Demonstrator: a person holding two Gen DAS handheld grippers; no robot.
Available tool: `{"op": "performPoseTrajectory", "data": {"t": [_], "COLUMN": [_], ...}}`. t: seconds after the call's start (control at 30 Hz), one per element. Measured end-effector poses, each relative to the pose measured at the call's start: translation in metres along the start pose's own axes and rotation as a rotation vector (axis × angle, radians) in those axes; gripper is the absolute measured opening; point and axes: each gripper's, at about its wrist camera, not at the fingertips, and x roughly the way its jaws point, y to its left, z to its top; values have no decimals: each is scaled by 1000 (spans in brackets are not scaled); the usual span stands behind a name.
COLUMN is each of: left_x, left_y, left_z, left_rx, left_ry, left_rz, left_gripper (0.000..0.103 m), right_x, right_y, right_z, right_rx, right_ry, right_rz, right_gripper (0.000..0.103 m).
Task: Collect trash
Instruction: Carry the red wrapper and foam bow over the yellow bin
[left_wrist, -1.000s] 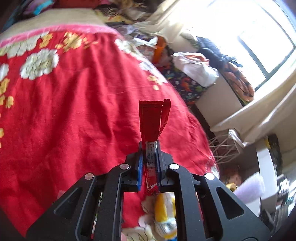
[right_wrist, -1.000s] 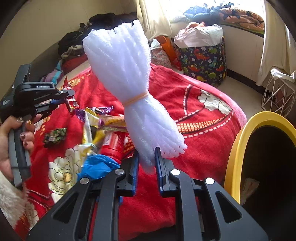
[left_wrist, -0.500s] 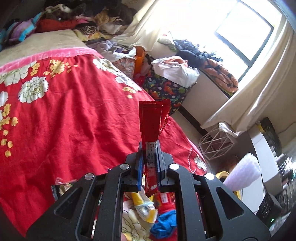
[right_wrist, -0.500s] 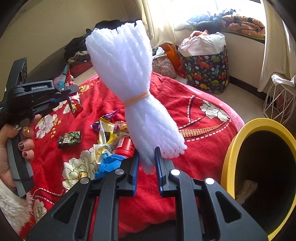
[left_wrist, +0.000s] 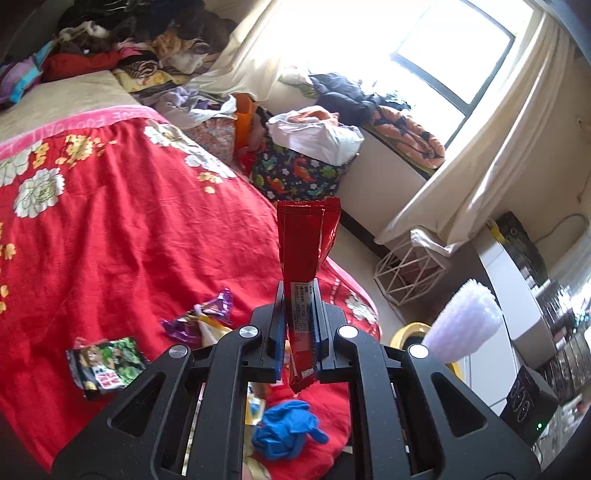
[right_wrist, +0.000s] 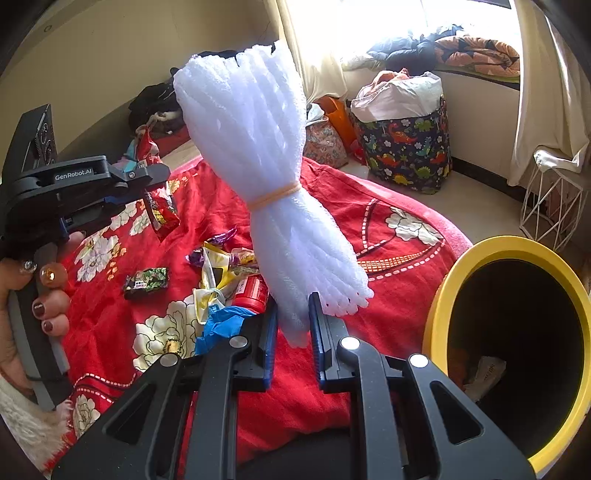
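Left hand-held gripper (left_wrist: 298, 334): jaws clamped on one red wrapper (left_wrist: 306, 251), gripped near its lower end. The wrapper's long axis runs along the fingers, its crimped top pointing away from the camera and a short tail hanging behind the pads. In the right wrist view the same left hand-held gripper (right_wrist: 147, 177) hangs above the bed (right_wrist: 388, 229), held by a hand (right_wrist: 33, 295).

Right hand-held gripper (right_wrist: 292, 332): jaws nearly together, clamped on the narrow lower end of one white foam bundle (right_wrist: 266, 177), tied at its waist by one yellow band (right_wrist: 275, 195). The bundle's long axis leans up and to the left, its wide end away from the camera.

Loose on the bed's red cover: one green packet (right_wrist: 146, 282), one purple wrapper (left_wrist: 201, 314), one blue glove (left_wrist: 288, 430), one red can (right_wrist: 251, 291), and yellow wrappers (right_wrist: 221, 269) too tangled to count.

One yellow-rimmed bin (right_wrist: 443, 291) stands beside the bed, just right of the right hand-held gripper, with some paper inside.
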Motion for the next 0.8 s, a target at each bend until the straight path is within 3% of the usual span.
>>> {"op": "performPoseTrajectory", "data": {"t": [0.8], "left_x": [4], "left_y": [-71], "left_z": [-19], "left_rx": [163], "left_ry": [29], "left_rz": [-83], "left_gripper": [6], "right_x": [-34], "right_y": [-34], "right_z": [-5], "right_rx": [82], "right_ry": [-61], "right_rz": [-33], "right_gripper": [16]}}
